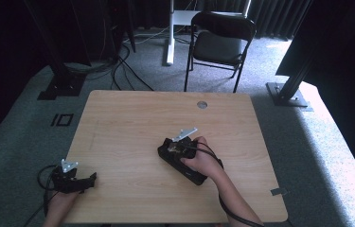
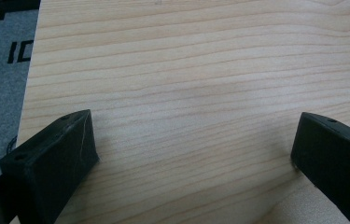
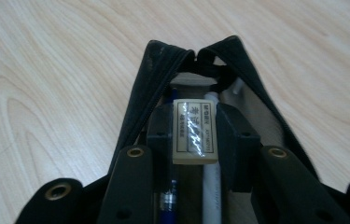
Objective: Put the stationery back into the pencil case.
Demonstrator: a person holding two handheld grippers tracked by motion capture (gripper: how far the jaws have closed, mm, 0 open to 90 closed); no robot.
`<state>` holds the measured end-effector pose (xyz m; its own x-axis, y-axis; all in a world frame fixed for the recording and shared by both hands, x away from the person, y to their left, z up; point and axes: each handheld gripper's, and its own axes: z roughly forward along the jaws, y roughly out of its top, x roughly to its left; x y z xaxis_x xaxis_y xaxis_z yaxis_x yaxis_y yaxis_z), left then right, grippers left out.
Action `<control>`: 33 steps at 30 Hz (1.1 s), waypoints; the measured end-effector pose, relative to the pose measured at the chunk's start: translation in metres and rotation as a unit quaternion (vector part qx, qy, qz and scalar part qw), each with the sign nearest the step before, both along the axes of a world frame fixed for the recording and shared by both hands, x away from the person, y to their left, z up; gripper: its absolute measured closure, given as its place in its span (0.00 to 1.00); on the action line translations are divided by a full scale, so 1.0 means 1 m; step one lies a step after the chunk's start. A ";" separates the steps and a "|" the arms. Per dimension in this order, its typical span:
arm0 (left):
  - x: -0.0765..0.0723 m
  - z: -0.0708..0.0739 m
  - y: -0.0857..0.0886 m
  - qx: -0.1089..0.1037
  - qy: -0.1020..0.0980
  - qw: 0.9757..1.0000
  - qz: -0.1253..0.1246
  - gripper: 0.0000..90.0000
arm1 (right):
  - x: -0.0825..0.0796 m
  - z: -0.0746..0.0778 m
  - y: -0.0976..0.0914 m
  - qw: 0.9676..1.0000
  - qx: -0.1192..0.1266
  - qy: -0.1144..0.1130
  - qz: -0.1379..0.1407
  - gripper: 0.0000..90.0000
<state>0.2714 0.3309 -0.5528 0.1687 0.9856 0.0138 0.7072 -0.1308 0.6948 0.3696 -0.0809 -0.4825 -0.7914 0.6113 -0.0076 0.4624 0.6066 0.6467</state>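
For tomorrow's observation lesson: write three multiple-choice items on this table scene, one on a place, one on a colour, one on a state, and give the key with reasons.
1. Where is the eraser?
A. over the open pencil case
B. on the floor
C. on the chair

2. What colour is the pencil case?
A. red
B. black
C. yellow

3. How does the left gripper stand?
A. shut on a pen
B. shut on the eraser
C. open over bare table

Key: 1 A, the right gripper clamps the eraser above the unzipped case. 2 B, its fabric and zip are black. 3 C, its jaws stand wide apart with only wood between.
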 end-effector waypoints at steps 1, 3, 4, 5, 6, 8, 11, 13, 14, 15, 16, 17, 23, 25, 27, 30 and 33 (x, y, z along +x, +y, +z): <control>0.000 0.000 0.000 0.000 0.000 1.000 0.000 0.00 | 0.001 -0.001 0.001 1.000 -0.001 0.001 0.000 0.76; 0.000 0.000 0.000 0.000 0.000 1.000 0.000 0.00 | 0.003 -0.002 0.003 1.000 -0.006 0.004 -0.001 0.76; 0.000 0.000 0.000 0.000 0.000 1.000 0.000 0.00 | 0.004 -0.002 0.004 1.000 -0.007 0.007 -0.001 0.76; 0.000 0.000 0.000 0.000 0.000 1.000 0.000 0.00 | 0.005 -0.003 0.004 1.000 -0.011 0.009 -0.001 0.76; 0.000 0.000 0.000 0.000 0.000 1.000 0.000 0.00 | 0.005 -0.004 0.005 1.000 -0.016 0.011 -0.002 0.76; 0.000 0.000 0.000 0.000 0.000 1.000 0.000 0.00 | 0.007 -0.006 0.006 1.000 -0.021 0.018 -0.006 0.76; 0.000 0.000 0.000 0.000 0.000 1.000 0.000 0.00 | 0.010 -0.008 0.007 0.999 -0.028 0.026 -0.007 0.76; 0.000 0.000 0.000 0.000 0.000 1.000 0.000 0.00 | 0.011 -0.009 0.009 0.999 -0.031 0.030 -0.010 0.76; 0.000 0.000 0.000 0.000 0.000 1.000 0.000 0.00 | 0.011 -0.009 0.009 0.999 -0.031 0.030 -0.010 0.76; 0.000 0.000 0.000 0.000 0.000 1.000 0.000 0.00 | 0.012 -0.010 0.009 0.999 -0.031 0.034 -0.010 0.76; 0.000 0.000 0.000 0.000 0.000 1.000 0.000 0.00 | 0.012 -0.010 0.010 0.999 -0.032 0.036 -0.012 0.76; 0.000 0.000 0.000 0.000 0.000 1.000 0.000 0.00 | 0.012 -0.011 0.010 0.999 -0.034 0.040 -0.012 0.75; 0.000 0.000 0.000 0.000 0.000 1.000 0.000 0.00 | 0.011 -0.008 0.007 0.999 -0.028 0.041 -0.010 0.70; 0.000 0.000 0.000 0.000 0.000 1.000 0.000 0.00 | 0.010 -0.005 0.005 0.999 -0.024 0.034 -0.009 0.70; 0.000 0.000 0.000 0.000 0.000 1.000 0.000 0.00 | 0.010 -0.003 0.004 0.999 -0.022 0.035 -0.007 0.70; 0.000 0.000 0.000 0.000 0.000 1.000 0.000 0.00 | 0.008 0.005 -0.001 1.000 -0.003 0.026 -0.008 0.69; 0.000 0.000 0.000 0.000 0.000 1.000 0.000 0.00 | 0.006 0.012 -0.005 1.000 0.005 0.018 -0.011 0.68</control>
<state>0.2714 0.3309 -0.5528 0.1686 0.9856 0.0136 0.7072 -0.1306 0.6948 0.3760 -0.0857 -0.4710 -0.7776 0.6282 0.0267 0.4987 0.5904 0.6347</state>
